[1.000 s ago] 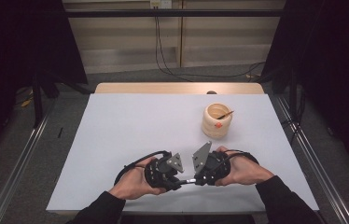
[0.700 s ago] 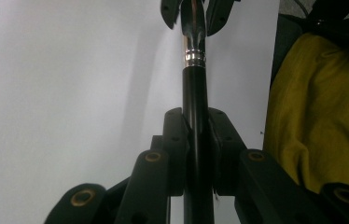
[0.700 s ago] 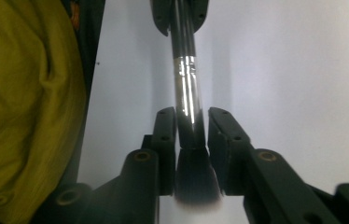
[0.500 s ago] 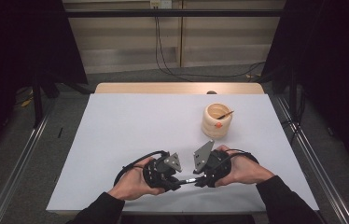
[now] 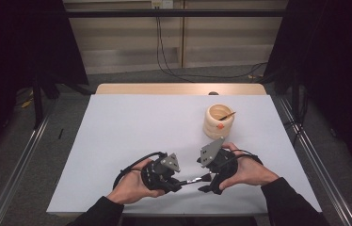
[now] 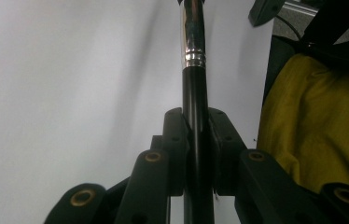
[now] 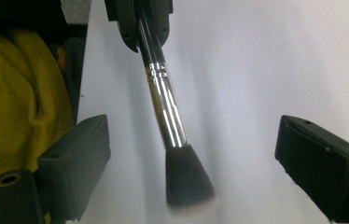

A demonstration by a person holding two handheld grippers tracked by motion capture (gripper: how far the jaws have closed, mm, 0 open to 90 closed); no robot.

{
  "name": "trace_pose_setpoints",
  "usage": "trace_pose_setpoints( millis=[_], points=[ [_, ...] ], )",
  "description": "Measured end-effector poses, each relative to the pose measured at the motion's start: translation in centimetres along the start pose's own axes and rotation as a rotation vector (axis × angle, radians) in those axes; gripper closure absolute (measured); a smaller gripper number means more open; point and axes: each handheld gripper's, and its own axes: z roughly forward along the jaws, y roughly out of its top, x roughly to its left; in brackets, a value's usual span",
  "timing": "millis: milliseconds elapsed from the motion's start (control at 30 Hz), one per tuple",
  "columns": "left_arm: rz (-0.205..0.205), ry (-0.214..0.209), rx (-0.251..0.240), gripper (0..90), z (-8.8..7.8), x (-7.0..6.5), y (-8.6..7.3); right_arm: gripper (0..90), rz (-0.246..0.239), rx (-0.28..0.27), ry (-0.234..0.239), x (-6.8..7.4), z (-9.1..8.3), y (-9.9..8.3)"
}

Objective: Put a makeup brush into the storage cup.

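Observation:
A makeup brush [image 7: 163, 102] with a black handle, silver ferrule and dark bristles runs level between my two grippers near the table's front edge. My left gripper [image 6: 196, 121] is shut on its black handle [image 6: 195, 84]. My right gripper [image 7: 199, 156] has just been opening its jaws. They now stand wide on either side of the bristle head [image 7: 187, 182] without touching it. In the high view the left gripper [image 5: 178, 184] and right gripper [image 5: 203, 182] face each other, with the brush [image 5: 194, 180] spanning the gap.
A ribbed wooden holder [image 5: 220, 121] with an orange-tipped stick in it stands behind the right hand. The white table [image 5: 132, 122] stretches to the left and back. A yellow garment [image 6: 312, 126] lies just off the front edge.
The right gripper's jaws have spread apart and let go of the brush. The left gripper still grips the handle. Both hands stay where they were.

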Motion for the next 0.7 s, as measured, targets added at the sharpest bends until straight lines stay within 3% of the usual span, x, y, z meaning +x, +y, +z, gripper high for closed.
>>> trace_pose_setpoints(
  millis=[67,133,367,400,433,500,600,633,700],
  points=[
    [-0.008,-0.011,-0.005,79.4,0.0,0.0,-0.1,9.4,0.017,-0.018,0.007,-0.1,-0.3,-0.2],
    [-0.018,0.002,-0.017,79.4,-0.1,-0.1,-0.3,6.0,0.051,-0.037,-0.015,-0.3,-0.4,-0.4],
    [-0.033,-0.009,-0.082,79.4,-0.7,0.1,-0.7,8.3,0.099,-0.133,-0.052,-0.7,-1.2,-1.0],
    [-0.024,-0.022,-0.06,79.4,-0.9,0.1,-0.7,8.3,0.099,-0.149,-0.056,-0.7,-1.3,-1.1],
    [-0.035,0.013,-0.055,79.4,-0.9,-0.1,-0.7,8.6,0.105,-0.166,-0.057,-0.7,-1.4,-1.1],
    [-0.029,-0.023,-0.08,79.4,-0.9,0.0,-1.0,8.7,0.106,-0.183,-0.057,-0.7,-1.6,-1.2],
    [-0.047,-0.015,-0.113,79.4,-1.1,-0.1,-1.1,9.2,0.118,-0.228,-0.049,-0.7,-1.8,-1.3],
    [-0.06,-0.02,-0.152,79.4,-0.9,-0.2,-1.2,9.2,0.126,-0.242,-0.044,-0.6,-1.9,-1.4],
    [-0.067,-0.035,-0.164,79.4,-1.2,-0.2,-1.4,9.6,0.137,-0.275,-0.044,-0.7,-2.1,-1.6]
  ],
)
